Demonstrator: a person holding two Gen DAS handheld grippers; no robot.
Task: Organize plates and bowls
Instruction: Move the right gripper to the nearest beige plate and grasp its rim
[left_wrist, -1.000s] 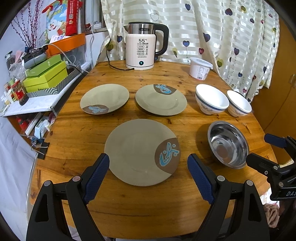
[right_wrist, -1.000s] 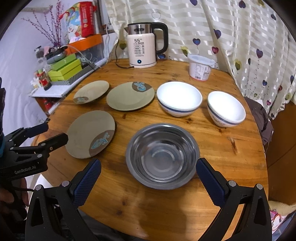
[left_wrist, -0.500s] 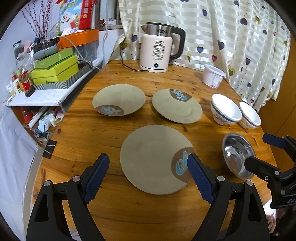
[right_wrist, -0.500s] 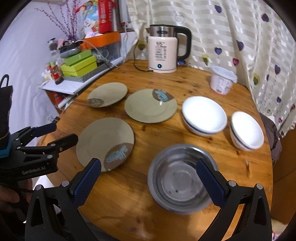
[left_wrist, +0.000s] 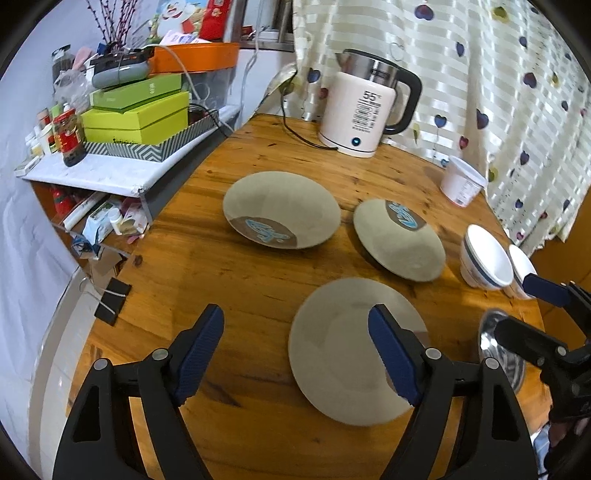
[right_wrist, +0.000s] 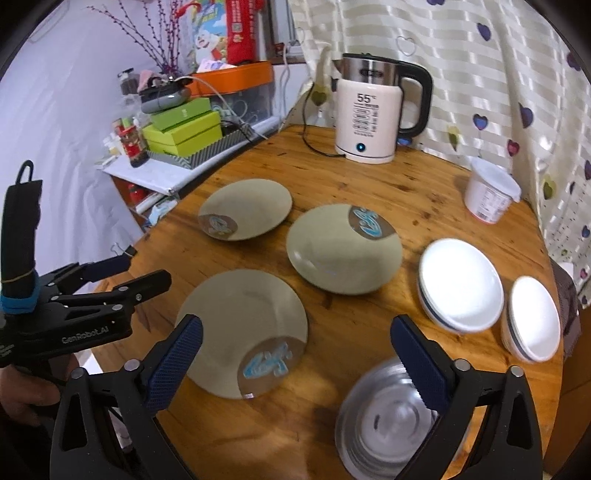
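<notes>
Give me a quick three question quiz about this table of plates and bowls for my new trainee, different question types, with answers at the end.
1. True or false: the left claw is shut on a plate.
2. Multiple choice: how many tan plates lie on the wooden table? A) two B) three C) four
3. Short answer: which bowl sits nearest the right claw?

Key
1. False. Both claws are open and empty.
2. B: the near plate, the middle plate and the far plate.
3. The steel bowl; the two white bowls sit farther off.
</notes>
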